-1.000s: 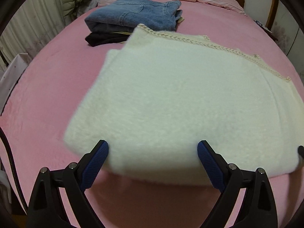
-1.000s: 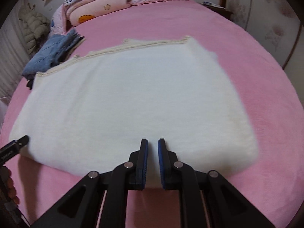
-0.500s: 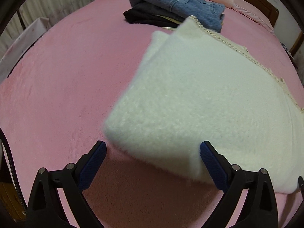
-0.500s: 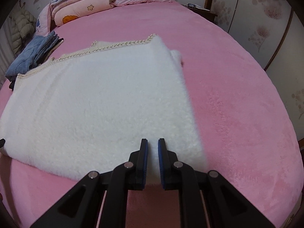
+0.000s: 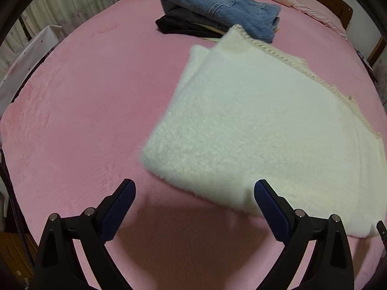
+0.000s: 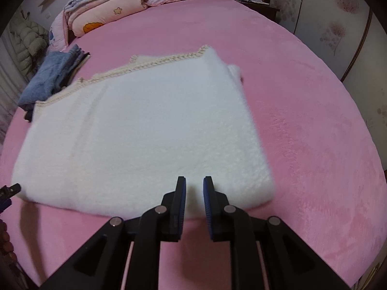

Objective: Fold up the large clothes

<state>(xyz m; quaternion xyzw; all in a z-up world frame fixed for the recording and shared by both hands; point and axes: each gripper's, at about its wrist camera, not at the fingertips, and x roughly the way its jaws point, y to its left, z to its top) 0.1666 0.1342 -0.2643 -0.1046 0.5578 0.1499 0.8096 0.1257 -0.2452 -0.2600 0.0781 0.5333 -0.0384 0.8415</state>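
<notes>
A large fluffy white garment (image 5: 261, 125) with a braided cream trim lies folded flat on the pink bed (image 5: 84, 101). It also shows in the right wrist view (image 6: 145, 133). My left gripper (image 5: 193, 193) is wide open and empty, just before the garment's near left corner. My right gripper (image 6: 194, 188) is nearly shut, with a narrow gap between its jaws, at the garment's near edge; whether any fabric is between them is unclear.
A stack of folded clothes with blue jeans (image 5: 222, 7) on top lies beyond the garment, and shows in the right wrist view (image 6: 50, 77). Pink quilts and pillows (image 6: 101, 12) sit at the headboard. A white box (image 5: 31, 55) stands left of the bed.
The left gripper has swung left, so the garment now sits more to the right of its view. The right gripper's jaws have parted slightly and the garment has settled flat.
</notes>
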